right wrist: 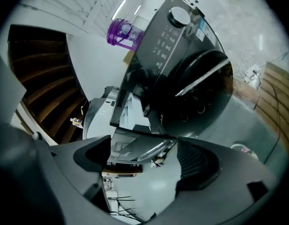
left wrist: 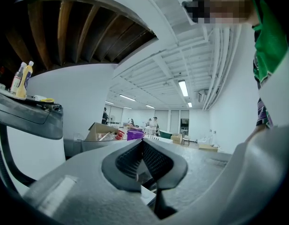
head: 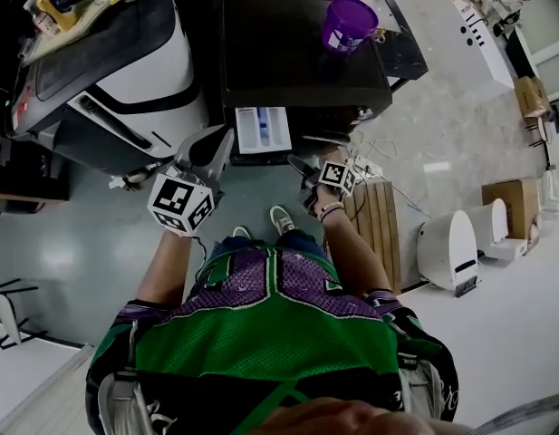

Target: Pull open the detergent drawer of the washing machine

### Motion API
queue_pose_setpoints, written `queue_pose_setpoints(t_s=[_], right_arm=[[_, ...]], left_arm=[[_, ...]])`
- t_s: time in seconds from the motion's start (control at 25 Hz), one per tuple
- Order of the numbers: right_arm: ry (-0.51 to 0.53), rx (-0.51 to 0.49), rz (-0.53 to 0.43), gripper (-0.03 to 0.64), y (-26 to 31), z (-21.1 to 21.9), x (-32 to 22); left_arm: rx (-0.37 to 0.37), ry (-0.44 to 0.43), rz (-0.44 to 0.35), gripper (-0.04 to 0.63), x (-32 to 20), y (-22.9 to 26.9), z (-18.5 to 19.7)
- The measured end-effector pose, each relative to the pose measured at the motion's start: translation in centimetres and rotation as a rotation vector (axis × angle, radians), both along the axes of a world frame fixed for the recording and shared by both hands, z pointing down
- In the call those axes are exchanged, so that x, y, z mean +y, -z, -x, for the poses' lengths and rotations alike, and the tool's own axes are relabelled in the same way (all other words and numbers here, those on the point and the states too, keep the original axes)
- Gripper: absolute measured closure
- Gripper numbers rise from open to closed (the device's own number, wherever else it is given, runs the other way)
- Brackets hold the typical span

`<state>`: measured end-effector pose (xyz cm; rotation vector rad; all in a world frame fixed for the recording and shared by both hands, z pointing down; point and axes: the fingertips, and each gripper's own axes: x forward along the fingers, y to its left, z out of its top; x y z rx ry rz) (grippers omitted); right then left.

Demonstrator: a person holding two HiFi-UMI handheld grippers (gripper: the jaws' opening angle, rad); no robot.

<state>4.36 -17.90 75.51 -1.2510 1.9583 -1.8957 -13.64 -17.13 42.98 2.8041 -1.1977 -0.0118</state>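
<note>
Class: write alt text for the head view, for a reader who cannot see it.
Seen from above, a person faces a black washing machine whose detergent drawer stands pulled out. The left gripper and right gripper hang near the drawer. A purple cup stands on the machine.

A purple cup with a lid (head: 349, 24) stands far off in the middle. On the far left is a big white and black machine (head: 148, 71), and bottles (head: 45, 7) stand on top of it. One is a yellow bottle (left wrist: 23, 81). On the right, a wooden slat board (head: 377, 229) lies on the grey floor (head: 62, 243), with thin white wires (head: 380, 163) just past it. Farther right sits a round white thing (head: 449, 250), and a brown cardboard box (head: 512, 204) is near it. Another box (head: 531, 95) is far away on the right. Near us are a green and purple shirt (head: 279, 324) and white shoes (head: 281, 217). Long lights (left wrist: 183, 88) shine on the white ceiling.
</note>
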Motion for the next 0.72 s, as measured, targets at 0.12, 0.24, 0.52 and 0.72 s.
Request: queue_pose_setpoints(t_s=[0.12, 0.24, 0.52, 0.72], right_arm=[[0.054, 0.086, -0.045, 0.187, 0.9, -1.8, -1.1], [0.132, 0.170, -0.093, 0.189, 1.9, -3.1, -2.8], [0.319, 0.441, -0.271, 0.189, 6.0, -5.6, -6.3], [0.374, 0.562, -0.517, 0.190, 12.9, -6.6, -8.5]], left_arm=[[-0.004, 0.028, -0.003, 0.578, -0.9, 0.4, -1.0], [0.008, 0.061, -0.005, 0.578, -1.8, 1.3, -2.1], [-0.006, 0.106, -0.017, 0.578, -3.9, 2.9, -5.3], [-0.019, 0.143, -0.006, 0.578, -4.5, 3.8, -6.9]])
